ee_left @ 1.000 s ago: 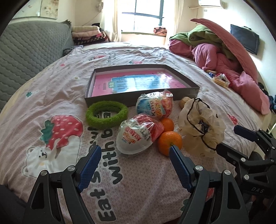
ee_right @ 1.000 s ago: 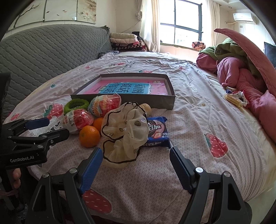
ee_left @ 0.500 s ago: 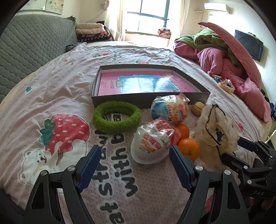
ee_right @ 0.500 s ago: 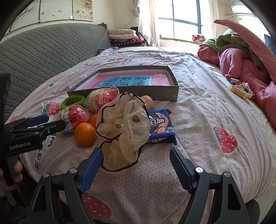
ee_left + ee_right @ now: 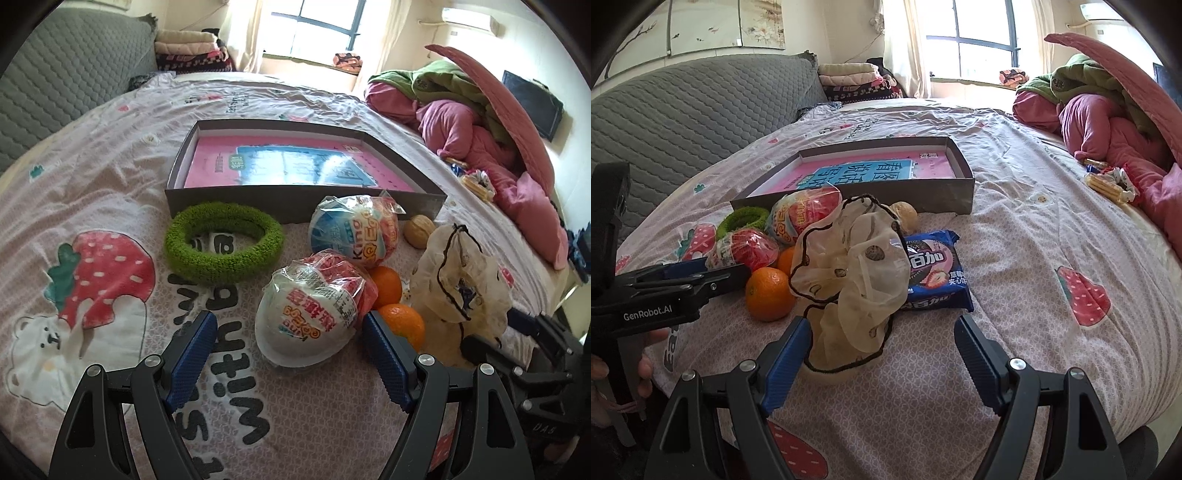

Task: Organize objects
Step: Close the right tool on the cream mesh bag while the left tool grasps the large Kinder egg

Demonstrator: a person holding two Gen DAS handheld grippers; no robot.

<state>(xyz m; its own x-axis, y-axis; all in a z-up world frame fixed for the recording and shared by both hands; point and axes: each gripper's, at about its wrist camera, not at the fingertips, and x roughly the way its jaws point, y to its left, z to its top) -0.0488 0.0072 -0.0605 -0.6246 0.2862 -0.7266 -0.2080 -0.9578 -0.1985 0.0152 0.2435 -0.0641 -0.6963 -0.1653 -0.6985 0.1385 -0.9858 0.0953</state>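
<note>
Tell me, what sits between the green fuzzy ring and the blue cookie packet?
Two wrapped toy eggs, two oranges and a cream scrunchie, per both wrist views.

Daylight pours in from the window ahead of me, blown out to white in both views. It lays a pale glare across the glossy book cover in the left view. The bed is evenly lit, shadows soft. My fisheye lenses bend the room hard at the rims, with black vignette corners. Focus is sharp, with no motion blur.
</note>
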